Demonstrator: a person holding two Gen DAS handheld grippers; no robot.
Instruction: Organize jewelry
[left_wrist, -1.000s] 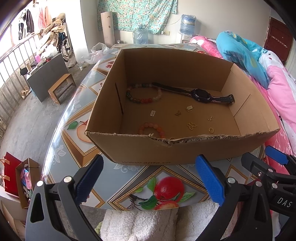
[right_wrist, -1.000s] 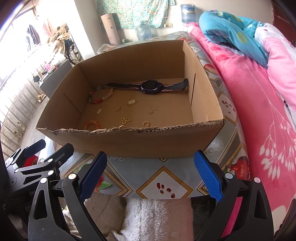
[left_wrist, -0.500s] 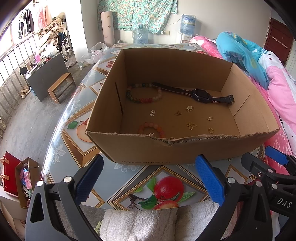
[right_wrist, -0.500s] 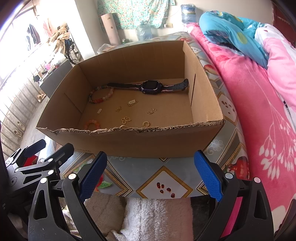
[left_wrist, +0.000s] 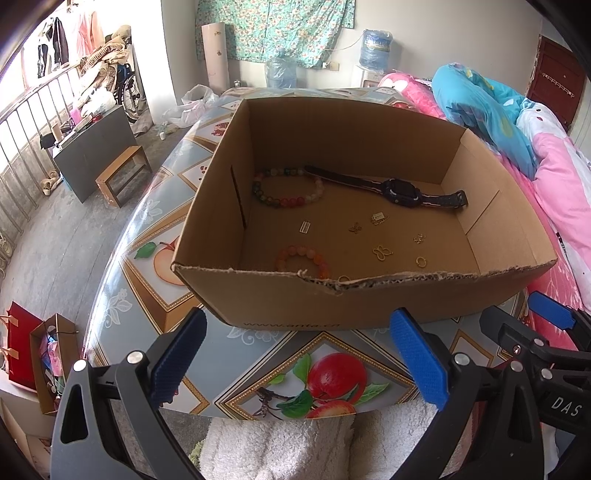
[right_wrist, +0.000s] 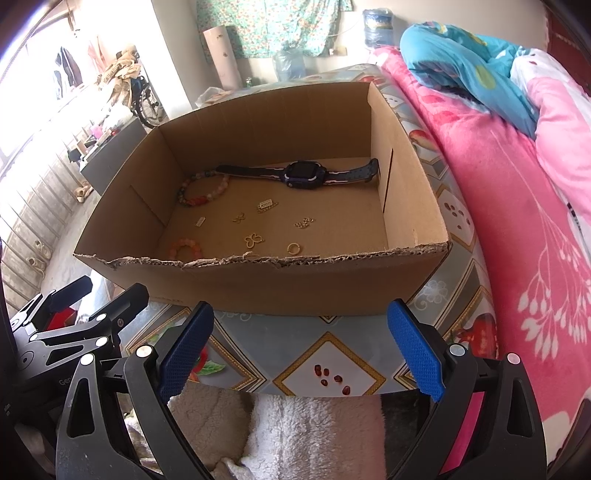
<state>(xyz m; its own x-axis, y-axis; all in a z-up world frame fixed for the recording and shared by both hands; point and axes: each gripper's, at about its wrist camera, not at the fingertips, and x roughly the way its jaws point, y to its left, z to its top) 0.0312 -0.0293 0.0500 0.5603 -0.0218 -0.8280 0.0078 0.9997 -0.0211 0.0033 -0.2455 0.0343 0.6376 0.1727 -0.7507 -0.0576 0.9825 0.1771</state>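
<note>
Cardboard box (left_wrist: 280, 295) on the table (left_wrist: 147, 236) holds everything: watch (left_wrist: 402, 190) by its far wall, light and stiff at the case, so grab there. Bead bracelet (left_wrist: 286, 186) rolls; gold charms (left_wrist: 382, 253) are tiny, slippery. Both hand-held grippers, left (left_wrist: 299, 363) and right (right_wrist: 301, 349), sit spread and empty. Right view shows the bed (right_wrist: 517, 206) alongside.

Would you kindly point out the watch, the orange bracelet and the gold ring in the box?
watch (right_wrist: 305, 173), right wrist view, on its dark face.
orange bracelet (left_wrist: 301, 254), left wrist view, on its far beads.
gold ring (right_wrist: 293, 248), right wrist view, on the band.
</note>
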